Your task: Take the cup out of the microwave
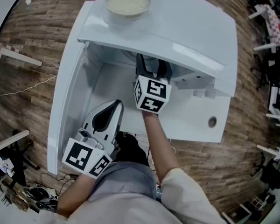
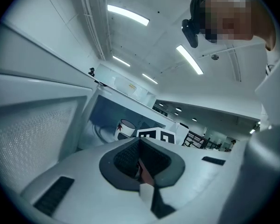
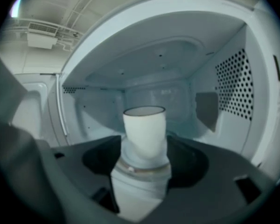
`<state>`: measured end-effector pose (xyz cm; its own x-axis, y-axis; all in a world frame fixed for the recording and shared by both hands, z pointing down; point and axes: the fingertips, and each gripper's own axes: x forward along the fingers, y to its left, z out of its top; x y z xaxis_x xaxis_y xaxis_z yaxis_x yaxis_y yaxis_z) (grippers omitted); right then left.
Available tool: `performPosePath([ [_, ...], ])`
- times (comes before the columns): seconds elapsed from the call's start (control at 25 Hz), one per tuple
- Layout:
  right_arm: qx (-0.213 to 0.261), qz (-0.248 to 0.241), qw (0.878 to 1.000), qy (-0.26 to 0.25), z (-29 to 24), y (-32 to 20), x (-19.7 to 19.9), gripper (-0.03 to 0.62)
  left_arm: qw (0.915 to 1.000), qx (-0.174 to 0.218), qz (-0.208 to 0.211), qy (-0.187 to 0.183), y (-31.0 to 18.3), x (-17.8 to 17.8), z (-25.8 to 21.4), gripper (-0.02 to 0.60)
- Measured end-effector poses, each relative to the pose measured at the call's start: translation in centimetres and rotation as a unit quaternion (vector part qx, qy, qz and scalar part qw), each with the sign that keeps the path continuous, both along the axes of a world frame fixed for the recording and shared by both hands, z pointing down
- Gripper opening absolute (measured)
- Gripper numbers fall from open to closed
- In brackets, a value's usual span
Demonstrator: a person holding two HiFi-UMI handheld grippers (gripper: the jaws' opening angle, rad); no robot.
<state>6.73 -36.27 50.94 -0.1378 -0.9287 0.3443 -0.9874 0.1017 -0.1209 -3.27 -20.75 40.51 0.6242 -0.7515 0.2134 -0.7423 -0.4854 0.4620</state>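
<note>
A white cup (image 3: 144, 129) stands upright on the glass plate inside the white microwave (image 1: 177, 27). My right gripper (image 3: 144, 149) reaches into the cavity and stands open, with the cup between its jaws and a gap on each side. From the head view its jaws (image 1: 151, 73) vanish under the microwave's top, so the cup is hidden there. The left gripper view shows the cup (image 2: 126, 129), marked in red, beside the right gripper's marker cube (image 2: 156, 135). My left gripper (image 1: 113, 110) hangs in front of the oven by the open door (image 1: 70, 92), shut on nothing.
A bowl of rice (image 1: 127, 1) sits on top of the microwave. The door swings out to the left. Inside, the perforated right wall (image 3: 233, 83) and the back wall are close round the cup. Wooden floor, cables and furniture legs surround the stand.
</note>
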Motion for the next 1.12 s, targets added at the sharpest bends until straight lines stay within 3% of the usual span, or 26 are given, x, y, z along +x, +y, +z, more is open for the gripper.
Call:
performPosePath([
  [0.52,0.003,0.012,1.0,0.012,0.5,-1.8,-0.6,0.348,0.9999,-0.01,-0.006,0.006,-0.7,-0.3,0.8,0.009],
  [1.12,0.001,0.023,0.999,0.026,-0.3,-4.0,-0.1,0.36,0.9999,-0.003,-0.013,0.003,-2.4,0.1,1.4,0.009],
])
